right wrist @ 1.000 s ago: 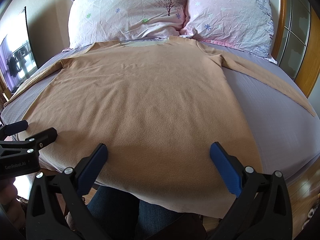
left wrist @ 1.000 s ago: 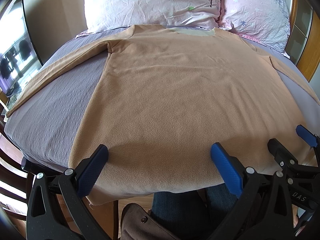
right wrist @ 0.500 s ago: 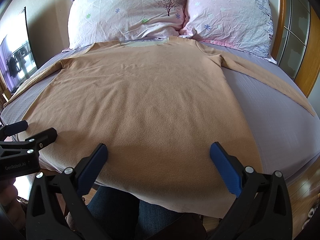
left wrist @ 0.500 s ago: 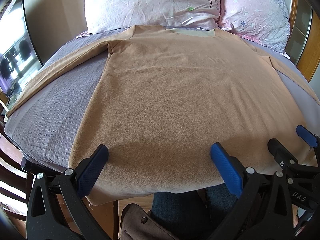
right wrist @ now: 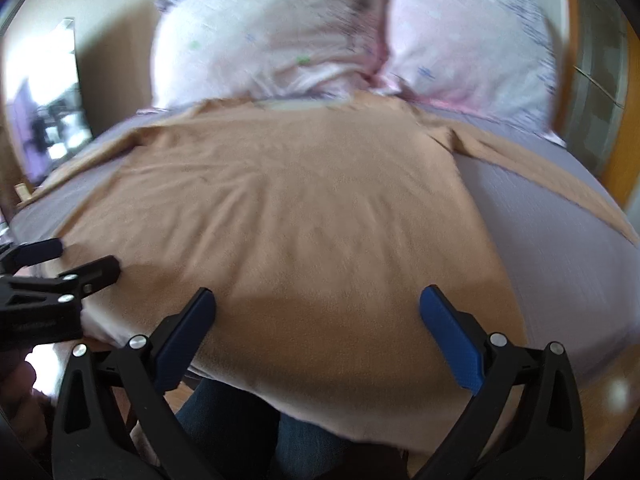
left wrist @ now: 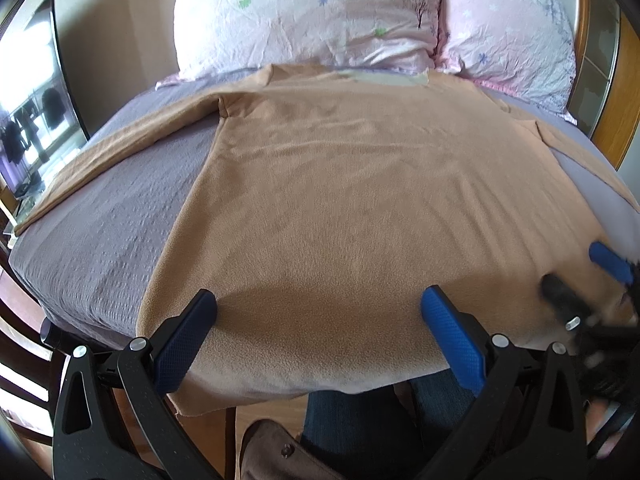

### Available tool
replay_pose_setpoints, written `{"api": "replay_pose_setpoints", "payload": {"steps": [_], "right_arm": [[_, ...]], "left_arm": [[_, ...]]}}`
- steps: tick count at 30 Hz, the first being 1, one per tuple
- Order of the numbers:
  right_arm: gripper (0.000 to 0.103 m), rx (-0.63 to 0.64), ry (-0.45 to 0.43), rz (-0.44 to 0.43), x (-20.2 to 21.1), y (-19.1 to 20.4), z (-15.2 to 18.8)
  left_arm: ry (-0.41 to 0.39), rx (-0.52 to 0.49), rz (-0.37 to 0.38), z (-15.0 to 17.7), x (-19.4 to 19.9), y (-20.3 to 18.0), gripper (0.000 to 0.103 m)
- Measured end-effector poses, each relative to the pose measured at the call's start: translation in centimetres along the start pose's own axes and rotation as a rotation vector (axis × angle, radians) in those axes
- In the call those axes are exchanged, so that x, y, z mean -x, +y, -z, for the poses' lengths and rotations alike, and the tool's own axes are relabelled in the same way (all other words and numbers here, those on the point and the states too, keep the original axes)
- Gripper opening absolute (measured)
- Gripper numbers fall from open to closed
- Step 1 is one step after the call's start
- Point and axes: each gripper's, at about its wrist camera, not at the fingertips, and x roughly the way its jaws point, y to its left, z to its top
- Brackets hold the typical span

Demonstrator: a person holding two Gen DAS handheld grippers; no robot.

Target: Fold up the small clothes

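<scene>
On the bed [left wrist: 100, 216], a tan shirt [left wrist: 360, 200] lay flat and unfolded, with the left gripper [left wrist: 316, 332] and right gripper [right wrist: 316, 332] both spread apart, holding nothing.

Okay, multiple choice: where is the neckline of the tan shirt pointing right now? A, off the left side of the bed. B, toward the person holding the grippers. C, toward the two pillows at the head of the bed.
C: the tan shirt lies flat with its collar edge right below the pillows, and its hem hangs over the near bed edge.
</scene>
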Motion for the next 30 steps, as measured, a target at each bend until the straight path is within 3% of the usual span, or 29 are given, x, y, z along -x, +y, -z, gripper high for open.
{"api": "replay_pose_setpoints", "payload": {"steps": [3, 6, 8, 10, 13, 17, 23, 24, 26, 27, 28, 30], "right_arm": [[0.101, -0.195, -0.111, 0.019, 2.4, -7.3, -2.9], [0.101, -0.490, -0.158, 0.146, 4.2, -18.3, -5.8], [0.101, -0.620, -0.151, 0.237, 4.4, -23.6, -6.6], [0.092, -0.737, -0.126, 0.327, 4.0, -28.9, -6.9], [0.082, -0.923, -0.086, 0.363, 2.9, -35.1, -6.4], [0.080, -1.152, -0.067, 0.353, 1.3, -40.5, -4.6], [0.069, -1.192, -0.135, 0.339, -0.1, -43.0, -4.1], [0.062, -1.204, -0.151, 0.340, -0.1, -43.3, -3.9], [0.038, -1.236, -0.167, 0.340, -0.2, -43.9, -3.2], [0.014, -1.259, -0.162, 0.340, -0.4, -44.4, -2.5], [0.006, -1.274, -0.177, 0.324, -0.3, -44.8, -2.1], [0.005, -1.260, -0.187, 0.339, 0.1, -44.5, -2.4]], "left_arm": [[-0.076, -0.010, 0.006, 0.7, 0.2, 0.0, 0.102], [-0.144, -0.007, 0.052, 0.5, 0.1, 0.5, 0.102], [-0.182, 0.020, 0.094, -0.1, 0.4, 1.2, 0.102], [-0.246, 0.052, 0.124, -1.3, 0.9, 2.1, 0.102], [-0.306, 0.070, 0.136, -2.8, 1.3, 2.8, 0.102], [-0.340, 0.126, 0.168, -4.5, 1.0, 4.4, 0.102], [-0.400, 0.240, 0.176, -5.3, 0.5, 7.0, 0.102], [-0.418, 0.259, 0.170, -5.3, 0.5, 7.5, 0.102], [-0.459, 0.302, 0.165, -5.2, 0.5, 8.7, 0.102], [-0.477, 0.318, 0.170, -5.0, 0.6, 9.3, 0.102], [-0.497, 0.334, 0.180, -4.9, 0.6, 9.9, 0.102], [-0.517, 0.363, 0.205, -4.7, 0.6, 11.5, 0.102]]}}
